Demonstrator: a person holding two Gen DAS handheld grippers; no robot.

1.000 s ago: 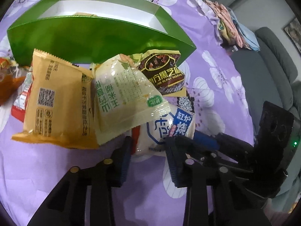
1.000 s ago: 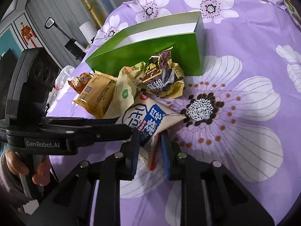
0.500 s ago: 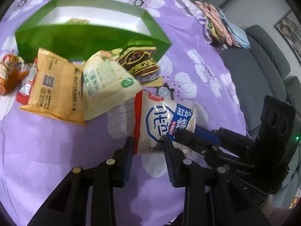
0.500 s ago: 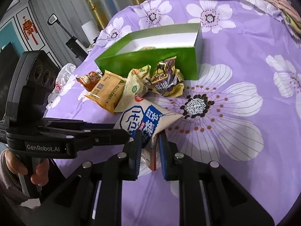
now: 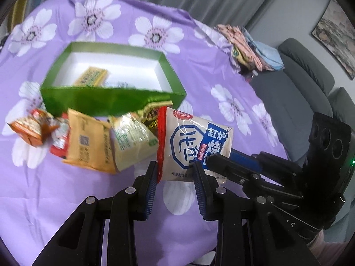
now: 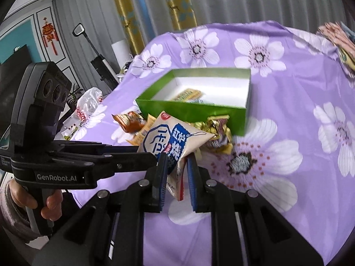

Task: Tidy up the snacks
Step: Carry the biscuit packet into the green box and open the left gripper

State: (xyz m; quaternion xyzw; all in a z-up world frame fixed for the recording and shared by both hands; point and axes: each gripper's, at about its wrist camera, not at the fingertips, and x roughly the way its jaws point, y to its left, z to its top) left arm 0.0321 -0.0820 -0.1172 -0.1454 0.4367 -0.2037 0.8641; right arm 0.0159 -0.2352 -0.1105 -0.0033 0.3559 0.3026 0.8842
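A white and blue snack bag (image 5: 188, 141) (image 6: 170, 144) hangs above the purple flowered cloth, held from two sides. My left gripper (image 5: 175, 169) is shut on its lower edge. My right gripper (image 6: 176, 166) is shut on its other corner and also shows in the left wrist view as the right gripper's fingers (image 5: 224, 161). Behind stands an open green box (image 5: 111, 102) (image 6: 190, 110) with a yellow packet (image 5: 91, 77) inside. In front of the box lie an orange-yellow packet (image 5: 88, 144), a pale green packet (image 5: 131, 137), a dark gold packet (image 6: 217, 133) and a red-orange packet (image 5: 33, 128).
The round table's cloth (image 5: 66, 199) drops off at the near and right edges. Folded cloths (image 5: 248, 46) lie at the far right rim, a grey sofa (image 5: 299, 93) beyond. A plastic bag (image 6: 88, 104) sits at the table's left edge. A hand (image 6: 33, 201) holds the left gripper's handle.
Both grippers have risen together with the white and blue bag, lifting it off the pile. The box's inside has come into view.
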